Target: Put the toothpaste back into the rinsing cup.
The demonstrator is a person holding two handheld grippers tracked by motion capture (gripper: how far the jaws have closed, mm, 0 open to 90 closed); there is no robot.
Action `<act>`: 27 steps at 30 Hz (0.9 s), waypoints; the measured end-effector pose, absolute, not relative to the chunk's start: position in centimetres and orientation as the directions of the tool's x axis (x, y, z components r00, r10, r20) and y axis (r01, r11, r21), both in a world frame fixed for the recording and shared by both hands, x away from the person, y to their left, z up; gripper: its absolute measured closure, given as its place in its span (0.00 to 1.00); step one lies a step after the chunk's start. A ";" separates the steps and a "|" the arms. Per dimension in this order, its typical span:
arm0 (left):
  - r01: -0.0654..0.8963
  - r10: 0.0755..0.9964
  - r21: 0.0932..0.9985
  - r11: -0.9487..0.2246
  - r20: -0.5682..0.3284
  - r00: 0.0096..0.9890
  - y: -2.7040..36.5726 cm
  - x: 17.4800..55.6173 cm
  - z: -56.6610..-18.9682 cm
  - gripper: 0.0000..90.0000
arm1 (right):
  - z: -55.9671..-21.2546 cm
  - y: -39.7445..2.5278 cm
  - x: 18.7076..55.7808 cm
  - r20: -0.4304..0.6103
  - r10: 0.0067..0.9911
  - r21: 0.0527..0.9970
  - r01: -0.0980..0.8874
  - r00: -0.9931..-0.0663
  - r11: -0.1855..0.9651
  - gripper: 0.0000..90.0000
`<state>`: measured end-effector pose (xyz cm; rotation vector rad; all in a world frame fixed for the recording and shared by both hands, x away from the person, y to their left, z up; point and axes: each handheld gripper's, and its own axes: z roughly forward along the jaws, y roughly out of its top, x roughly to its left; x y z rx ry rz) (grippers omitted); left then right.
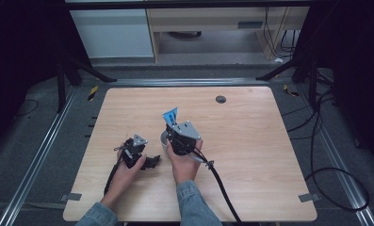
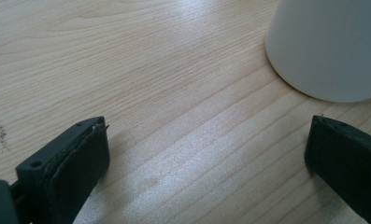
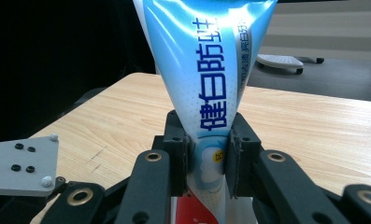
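So the room is mostly dark, with grey carpet floor [image 1: 43,141] all around, black tripod legs at 10 and 2 o'clock of the table, and pale cabinets [image 1: 111,33] along the far wall at 12. Loose black cables [image 1: 335,174] snake over the floor out at 3 to 4 o'clock. In the middle sits the light wooden table with rounded corners [image 1: 250,141], fine straight grain, a small dark round grommet [image 1: 221,99] near its far edge at about 12 o'clock.

The person's denim sleeves come in from 6 o'clock. The right gripper [image 3: 207,151] is held just left of table centre, jaws pointing up and away, and they're squeezed tight on the blue and white plastic toothpaste tube [image 3: 206,79]. The tube stands upright out of the jaws, its flat crimped end up top, fanning wider as it rises. It's glossy, pale blue fading to white, with big dark blue Chinese characters running down it, a little yellow mark by the jaws and a red patch below them. In the high view the tube's end [image 1: 171,116] pokes out at 12 o'clock from that gripper.

The left gripper [image 2: 206,154] is low over the table at about 8 o'clock from centre, jaws spread wide with nothing between them. A white round cup [image 2: 328,46] stands on the wood just past its right-hand jaw, at 1 o'clock in the left gripper view, not touching.
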<state>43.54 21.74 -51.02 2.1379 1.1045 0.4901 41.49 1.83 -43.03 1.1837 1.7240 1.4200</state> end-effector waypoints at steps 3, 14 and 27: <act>0.568 0.821 0.711 -0.415 0.024 0.571 21.7 43.5 -51.0 0.00 | -42.9 1.8 41.5 0.095 0.901 0.965 0.262 -0.422 0.021 0.81; 0.568 0.822 0.713 -0.411 0.021 0.568 21.7 43.6 -51.0 0.00 | -43.1 1.5 41.6 0.147 0.889 0.956 0.292 -0.433 -0.016 0.81; 0.568 0.822 0.713 -0.411 0.021 0.568 21.7 43.6 -51.0 0.00 | -43.5 1.1 41.8 0.176 0.883 0.949 0.312 -0.435 -0.035 0.81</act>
